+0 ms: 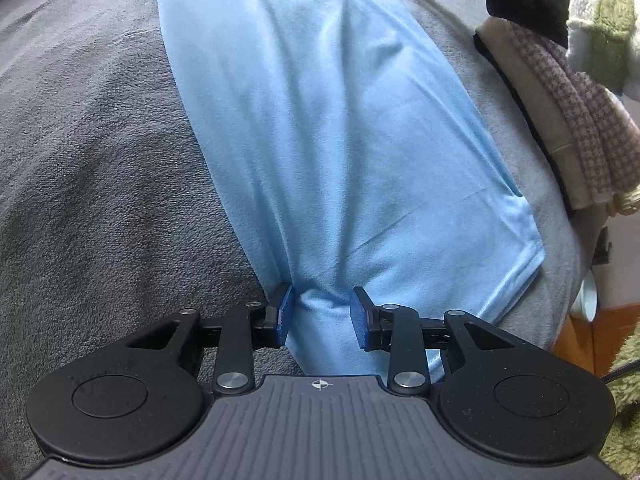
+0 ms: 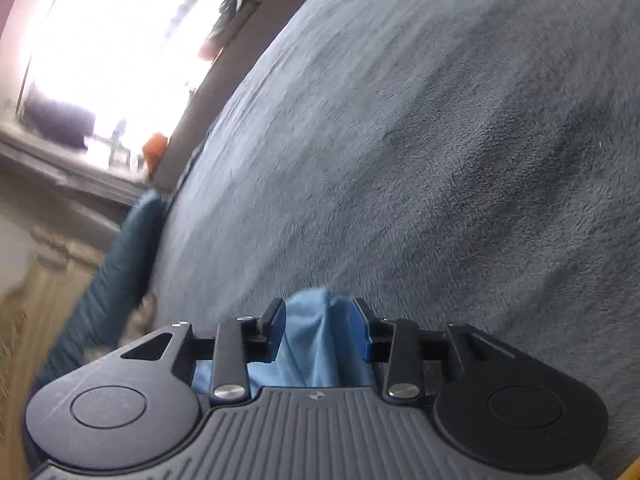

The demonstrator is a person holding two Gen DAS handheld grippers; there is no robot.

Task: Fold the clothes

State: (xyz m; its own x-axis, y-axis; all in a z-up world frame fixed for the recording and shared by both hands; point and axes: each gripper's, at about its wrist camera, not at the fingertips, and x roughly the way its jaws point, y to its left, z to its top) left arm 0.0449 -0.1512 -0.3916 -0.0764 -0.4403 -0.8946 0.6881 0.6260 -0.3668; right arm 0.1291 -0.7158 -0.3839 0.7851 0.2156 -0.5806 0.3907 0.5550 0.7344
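Observation:
A light blue garment (image 1: 340, 128) lies stretched in a long strip across the grey blanket (image 1: 100, 160). Its near end bunches up between the blue pads (image 1: 285, 312) of my left gripper (image 1: 321, 314), and creases run toward the jaws; the gripper is shut on that end. In the right wrist view, a gathered fold of the same light blue garment (image 2: 316, 332) fills the gap of my right gripper (image 2: 320, 330), which is shut on it above the grey blanket (image 2: 440, 140). This view is blurred.
Folded checked and beige textiles (image 1: 576, 132) are stacked at the bed's right edge, with a black and green plush pile (image 1: 560, 4) behind. A dark teal cloth (image 2: 120, 272) hangs at the bed's left side below a bright window (image 2: 112, 52).

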